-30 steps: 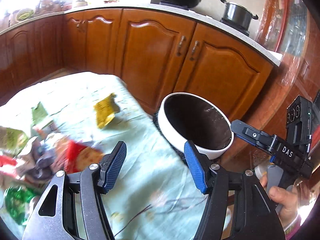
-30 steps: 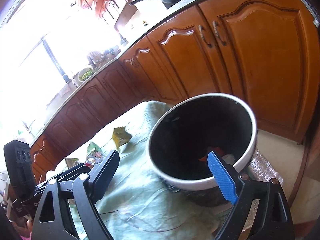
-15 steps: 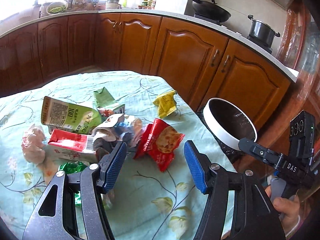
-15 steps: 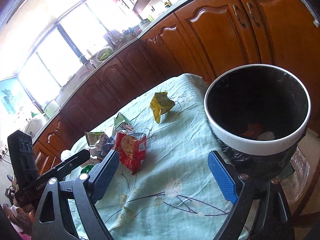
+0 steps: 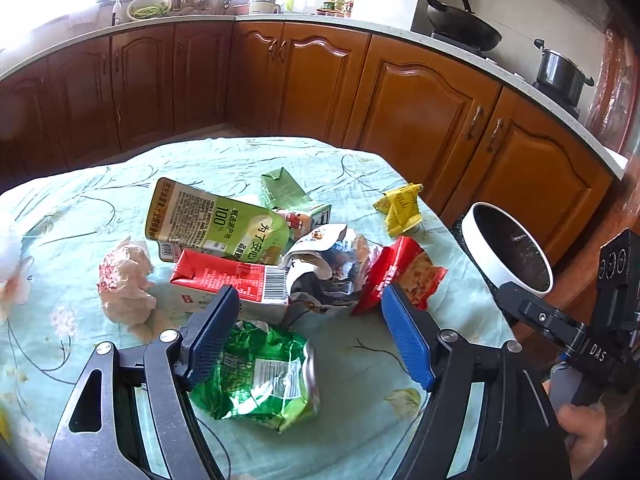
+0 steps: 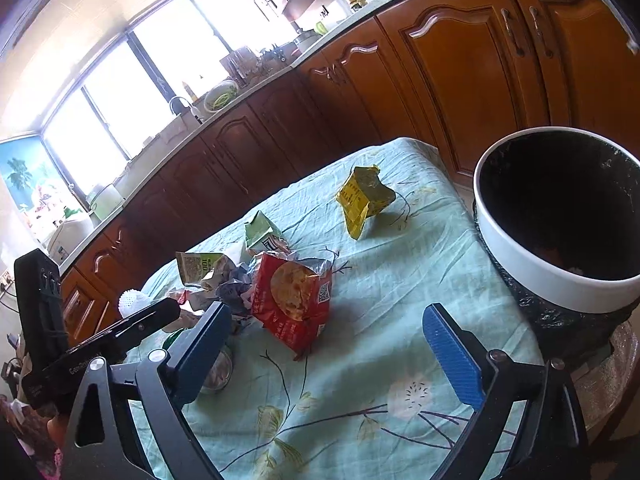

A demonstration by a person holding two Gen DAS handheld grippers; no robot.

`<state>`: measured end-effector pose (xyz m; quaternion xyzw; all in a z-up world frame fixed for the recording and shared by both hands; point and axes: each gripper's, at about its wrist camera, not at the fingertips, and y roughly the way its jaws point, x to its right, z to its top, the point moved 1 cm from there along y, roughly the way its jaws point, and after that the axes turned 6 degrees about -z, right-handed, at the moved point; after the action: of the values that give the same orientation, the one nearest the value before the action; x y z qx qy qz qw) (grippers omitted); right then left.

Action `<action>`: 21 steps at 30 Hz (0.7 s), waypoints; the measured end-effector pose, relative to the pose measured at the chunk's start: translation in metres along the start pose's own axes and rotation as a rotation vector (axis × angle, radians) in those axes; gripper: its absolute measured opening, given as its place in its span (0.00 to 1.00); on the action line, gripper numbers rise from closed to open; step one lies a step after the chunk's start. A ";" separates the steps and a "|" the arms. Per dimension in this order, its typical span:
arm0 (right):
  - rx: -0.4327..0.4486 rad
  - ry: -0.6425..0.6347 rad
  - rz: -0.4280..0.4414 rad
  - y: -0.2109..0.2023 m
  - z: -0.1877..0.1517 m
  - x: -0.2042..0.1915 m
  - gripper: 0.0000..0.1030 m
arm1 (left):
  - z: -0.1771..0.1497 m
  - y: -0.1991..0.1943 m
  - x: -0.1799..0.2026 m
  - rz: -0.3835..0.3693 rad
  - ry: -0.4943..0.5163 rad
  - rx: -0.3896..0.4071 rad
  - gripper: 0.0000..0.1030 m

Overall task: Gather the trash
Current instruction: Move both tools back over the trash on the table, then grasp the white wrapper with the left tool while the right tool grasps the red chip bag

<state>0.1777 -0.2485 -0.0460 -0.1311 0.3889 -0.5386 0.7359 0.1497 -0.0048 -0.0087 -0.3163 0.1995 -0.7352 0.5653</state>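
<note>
While both jaws gape (nothing held), green pouch (image 5: 218, 222) reads "100", right gripper (image 5: 592, 354) "DAS".

You have a pale mint tablecloth (image 5: 352, 432) under you, printed with dark thin stems and yellowish leaves. On it lie a shiny green wrapper (image 5: 260, 376), a red carton (image 5: 228, 280) with a white barcode end, a light green pouch (image 5: 216, 220) with a brown edge band, a red snack bag (image 6: 294, 300) picturing a golden biscuit, and a yellow wrapper (image 6: 362, 198). Your bin (image 6: 532, 268) has a white rim and a black liner. Both grippers' finger pads (image 5: 408, 344) are blue on black frames.
</note>
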 end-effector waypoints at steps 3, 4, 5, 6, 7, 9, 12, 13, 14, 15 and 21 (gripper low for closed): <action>-0.042 0.050 0.051 0.012 0.002 0.000 0.94 | 0.004 0.005 -0.003 0.007 0.010 -0.012 0.73; -0.056 0.063 0.062 0.017 0.003 0.000 0.94 | 0.006 0.007 -0.004 0.012 0.016 -0.016 0.73; -0.069 0.072 0.067 0.022 0.004 -0.001 0.93 | 0.008 0.009 -0.005 0.016 0.022 -0.018 0.73; -0.078 0.077 0.075 0.025 0.004 -0.002 0.89 | 0.010 0.012 -0.005 0.021 0.032 -0.024 0.73; -0.086 0.079 0.079 0.029 0.005 -0.003 0.86 | 0.012 0.015 -0.005 0.022 0.040 -0.032 0.73; -0.104 0.080 0.063 0.036 0.006 -0.004 0.69 | 0.016 0.022 -0.005 0.022 0.058 -0.051 0.73; -0.129 0.097 0.061 0.049 0.007 -0.002 0.52 | 0.020 0.032 -0.004 0.027 0.083 -0.076 0.73; -0.140 0.104 0.067 0.053 0.006 -0.001 0.50 | 0.021 0.035 -0.004 0.032 0.091 -0.083 0.73; -0.152 0.110 0.076 0.057 0.006 -0.001 0.43 | 0.021 0.039 -0.003 0.035 0.098 -0.090 0.73; -0.160 0.111 0.084 0.060 0.005 0.000 0.30 | 0.021 0.043 -0.003 0.036 0.105 -0.104 0.68; -0.140 0.085 0.102 0.052 0.002 0.000 0.08 | 0.018 0.052 0.003 0.011 0.130 -0.138 0.20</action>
<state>0.2152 -0.2293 -0.0761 -0.1392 0.4628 -0.4768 0.7343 0.1979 -0.0208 -0.0292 -0.3049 0.2875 -0.7358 0.5319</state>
